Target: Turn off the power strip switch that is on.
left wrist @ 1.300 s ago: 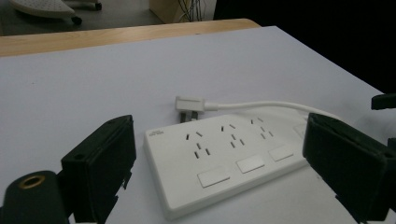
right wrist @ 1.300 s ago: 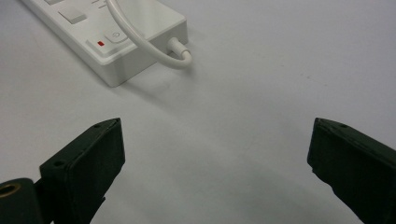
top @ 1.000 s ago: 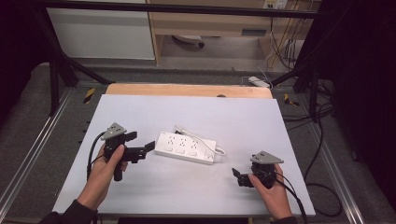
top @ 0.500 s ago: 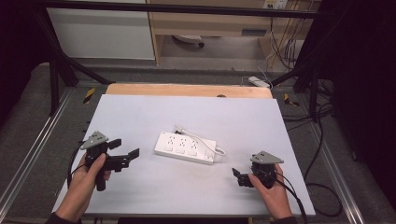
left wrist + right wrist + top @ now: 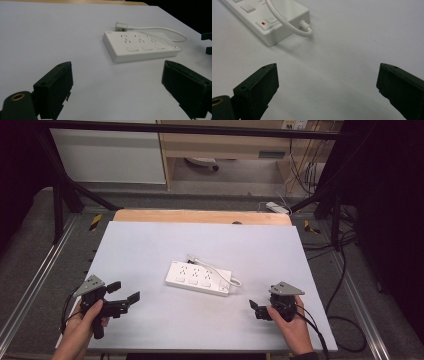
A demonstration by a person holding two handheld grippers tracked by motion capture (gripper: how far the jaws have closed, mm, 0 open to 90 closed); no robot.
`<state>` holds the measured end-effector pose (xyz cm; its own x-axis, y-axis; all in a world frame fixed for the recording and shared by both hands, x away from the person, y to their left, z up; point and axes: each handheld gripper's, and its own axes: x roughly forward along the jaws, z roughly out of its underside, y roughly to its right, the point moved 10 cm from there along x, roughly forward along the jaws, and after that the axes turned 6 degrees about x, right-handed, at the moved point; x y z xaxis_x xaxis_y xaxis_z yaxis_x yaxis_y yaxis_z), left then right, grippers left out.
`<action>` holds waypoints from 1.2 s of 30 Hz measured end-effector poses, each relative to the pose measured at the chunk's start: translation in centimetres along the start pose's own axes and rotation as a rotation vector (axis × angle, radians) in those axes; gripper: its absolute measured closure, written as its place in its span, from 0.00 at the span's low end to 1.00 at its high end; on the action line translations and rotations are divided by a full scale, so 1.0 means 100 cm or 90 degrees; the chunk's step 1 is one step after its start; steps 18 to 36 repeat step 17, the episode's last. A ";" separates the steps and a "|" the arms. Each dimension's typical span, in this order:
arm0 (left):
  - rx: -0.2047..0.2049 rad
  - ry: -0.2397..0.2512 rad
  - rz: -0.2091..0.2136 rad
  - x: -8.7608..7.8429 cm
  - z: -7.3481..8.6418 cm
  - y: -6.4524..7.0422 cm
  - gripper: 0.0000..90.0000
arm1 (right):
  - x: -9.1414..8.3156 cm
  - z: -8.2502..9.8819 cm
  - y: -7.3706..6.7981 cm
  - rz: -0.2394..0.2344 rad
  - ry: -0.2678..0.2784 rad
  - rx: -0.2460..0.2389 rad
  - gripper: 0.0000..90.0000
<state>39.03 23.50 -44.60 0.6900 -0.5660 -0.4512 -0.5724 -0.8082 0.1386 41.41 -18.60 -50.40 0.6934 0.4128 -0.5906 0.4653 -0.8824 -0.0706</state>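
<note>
A white power strip [image 5: 200, 279] lies flat in the middle of the white table [image 5: 200, 245], its short cable [image 5: 220, 271] looped along its far side. My left gripper [image 5: 124, 292] hovers at the front left, well apart from the strip, jaws wide open and empty. In the left gripper view the power strip [image 5: 140, 46] lies ahead and to the right of the left gripper [image 5: 117, 92]. My right gripper [image 5: 256, 310] is at the front right, open and empty. In the right gripper view the power strip's switch end [image 5: 269, 22] and cable [image 5: 287, 25] lie just ahead of the right gripper [image 5: 327, 92].
A wooden board [image 5: 200, 216] runs along the table's far edge. Metal rails [image 5: 45, 270] flank the table on both sides. Cables [image 5: 345, 320] and a white adapter [image 5: 277, 207] lie on the floor to the right and behind.
My left gripper has drawn back to the left and toward the front edge, away from the power strip. The right gripper and the strip have stayed put.
</note>
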 end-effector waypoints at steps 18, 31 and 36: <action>0.029 -0.016 0.012 0.002 0.033 0.015 0.11 | 0.004 0.009 0.013 0.041 -0.035 0.003 0.06; 0.029 -0.016 0.012 0.002 0.033 0.015 0.11 | 0.004 0.009 0.013 0.041 -0.035 0.003 0.06; 0.029 -0.016 0.012 0.002 0.033 0.015 0.11 | 0.004 0.009 0.013 0.041 -0.035 0.003 0.06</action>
